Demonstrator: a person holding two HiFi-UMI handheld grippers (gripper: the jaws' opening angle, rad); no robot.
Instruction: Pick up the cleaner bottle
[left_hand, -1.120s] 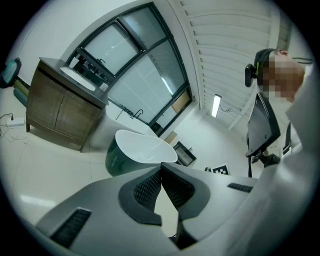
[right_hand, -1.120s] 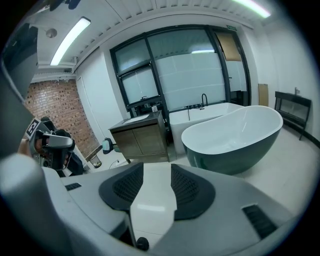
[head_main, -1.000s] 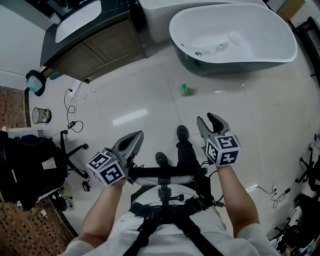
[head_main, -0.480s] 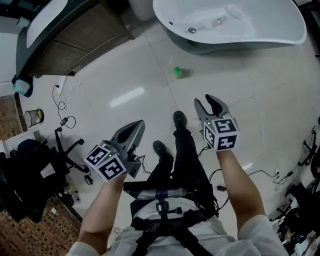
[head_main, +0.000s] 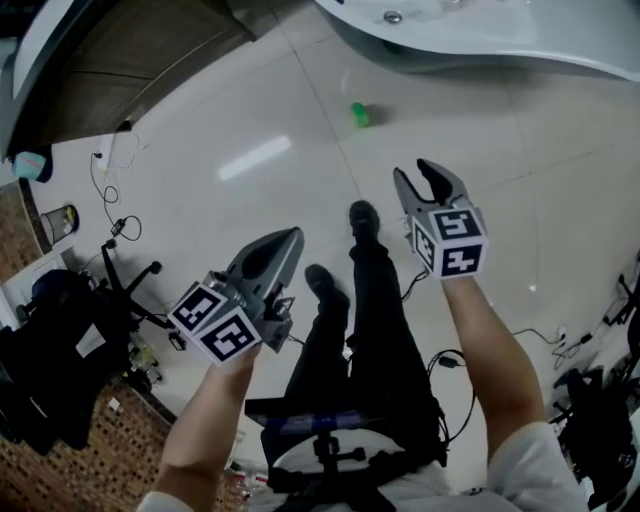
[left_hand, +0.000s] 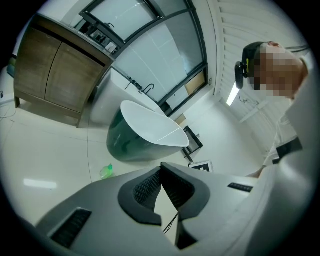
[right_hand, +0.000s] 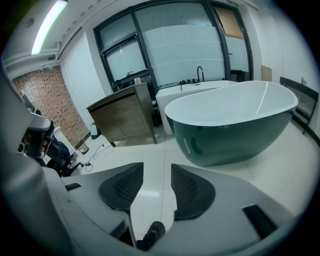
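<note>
The cleaner bottle (head_main: 359, 114) is small and green and lies on the pale tiled floor near the dark-sided bathtub (head_main: 480, 40). In the left gripper view the bottle (left_hand: 106, 171) shows left of the jaws, far ahead. My left gripper (head_main: 290, 238) hangs in the air over the floor, well short of the bottle, with its jaw tips together and nothing between them (left_hand: 161, 168). My right gripper (head_main: 418, 172) is held closer to the bottle but still apart from it. It is open and empty (right_hand: 157, 172). The right gripper view does not show the bottle.
The person's legs and black shoes (head_main: 363, 215) stand between the grippers. A wooden vanity cabinet (head_main: 130, 60) is at the upper left. Cables (head_main: 110, 215), a small bin (head_main: 58, 222) and a black chair with bags (head_main: 60, 330) crowd the left side. More cables (head_main: 545, 340) lie at the right.
The bathtub and the bottle have slid toward the top of the head view and the floor looks closer. Both grippers have sunk lower; their jaws stand as before.
</note>
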